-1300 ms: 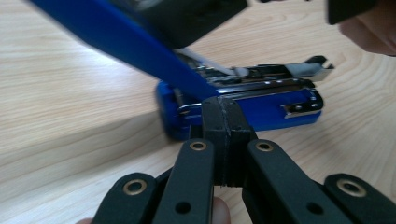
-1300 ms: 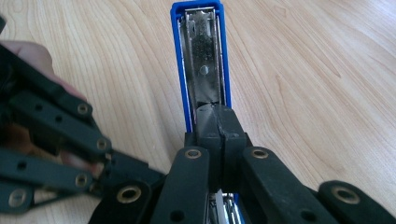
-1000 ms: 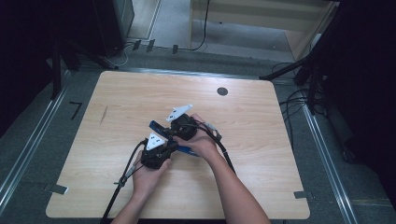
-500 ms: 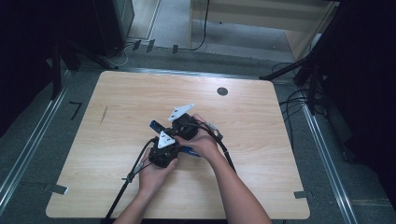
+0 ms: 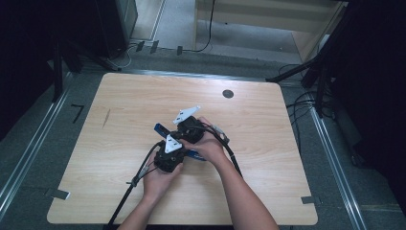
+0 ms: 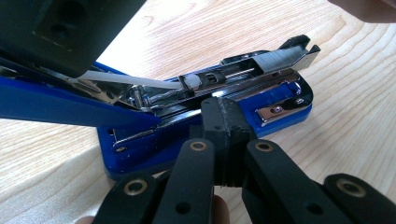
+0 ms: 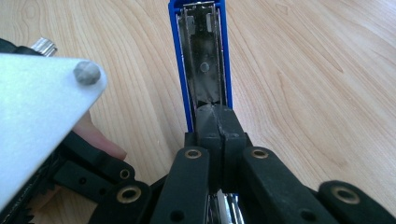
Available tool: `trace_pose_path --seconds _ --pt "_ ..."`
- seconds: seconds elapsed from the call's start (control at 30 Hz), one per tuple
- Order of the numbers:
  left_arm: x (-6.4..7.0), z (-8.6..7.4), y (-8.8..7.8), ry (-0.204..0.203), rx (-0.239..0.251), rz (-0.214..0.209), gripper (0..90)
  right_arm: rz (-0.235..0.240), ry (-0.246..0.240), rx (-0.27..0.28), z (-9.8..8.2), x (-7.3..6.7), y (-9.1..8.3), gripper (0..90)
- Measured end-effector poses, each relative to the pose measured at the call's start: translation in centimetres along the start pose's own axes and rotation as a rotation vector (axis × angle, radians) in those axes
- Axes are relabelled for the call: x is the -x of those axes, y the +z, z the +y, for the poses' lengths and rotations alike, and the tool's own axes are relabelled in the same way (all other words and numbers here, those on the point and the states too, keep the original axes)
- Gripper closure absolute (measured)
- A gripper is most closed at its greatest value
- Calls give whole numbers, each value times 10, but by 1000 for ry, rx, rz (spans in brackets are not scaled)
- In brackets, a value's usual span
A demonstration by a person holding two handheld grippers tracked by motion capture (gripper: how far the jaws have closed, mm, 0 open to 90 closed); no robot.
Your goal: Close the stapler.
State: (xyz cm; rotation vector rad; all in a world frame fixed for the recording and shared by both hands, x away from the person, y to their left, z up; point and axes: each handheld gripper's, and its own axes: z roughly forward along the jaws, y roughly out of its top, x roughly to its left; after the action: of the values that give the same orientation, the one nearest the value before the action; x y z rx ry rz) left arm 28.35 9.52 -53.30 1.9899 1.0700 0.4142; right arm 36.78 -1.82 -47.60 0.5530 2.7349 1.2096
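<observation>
Centrally on the desk (image 5: 268, 143) lies an opened blue stapler (image 6: 280, 100). To its left, the left tongs (image 6: 223, 122) are closed, tips touching its metal magazine; the right tongs (image 7: 215, 122) are closed against the raised blue lid's underside.

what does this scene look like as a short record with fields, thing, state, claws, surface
thing: blue plastic stapler with metal staple channel
state: hinged open, base flat on the table, blue top cover swung up
left claw: jaws shut, tips pressing on the staple channel
right claw: jaws shut, tips against the inside of the raised cover
surface: light wooden table
other: round dark hole near the table's far edge
</observation>
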Motion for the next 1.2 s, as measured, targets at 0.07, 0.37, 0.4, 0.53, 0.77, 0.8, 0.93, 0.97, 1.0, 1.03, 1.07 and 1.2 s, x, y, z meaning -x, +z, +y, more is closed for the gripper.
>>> trace_pose_path --seconds 0.07,0.37,0.4,0.53,0.77,0.8,0.93,0.97,1.0,1.03,1.07,1.2 --pt "0 0 0 4 -1 0 900 2 1 0 0 0 0 900" --pt "0 0 0 5 -2 2 900 7 2 6 -1 1 -1 900" --pt "1 0 0 7 -2 2 900 7 2 6 -1 1 -1 900" --pt "2 0 0 14 2 10 900 4 2 10 -2 1 -3 900" --pt "2 0 0 23 2 18 900 1 14 23 -4 1 -6 900" --pt "2 0 0 24 2 18 900 1 13 26 -5 1 -7 900" --pt "2 0 0 19 0 19 900 1 15 33 -6 1 -9 900" --pt "2 0 0 19 0 19 900 1 14 36 -7 2 -10 900" --pt "2 0 0 20 0 20 900 0 17 40 -7 1 -10 900" --pt "2 0 0 22 1 20 900 0 19 41 -8 1 -11 900" --pt "2 0 0 21 1 20 900 -3 17 40 -8 2 -12 900" --pt "2 0 0 16 1 20 900 -5 17 45 -10 2 -15 900"
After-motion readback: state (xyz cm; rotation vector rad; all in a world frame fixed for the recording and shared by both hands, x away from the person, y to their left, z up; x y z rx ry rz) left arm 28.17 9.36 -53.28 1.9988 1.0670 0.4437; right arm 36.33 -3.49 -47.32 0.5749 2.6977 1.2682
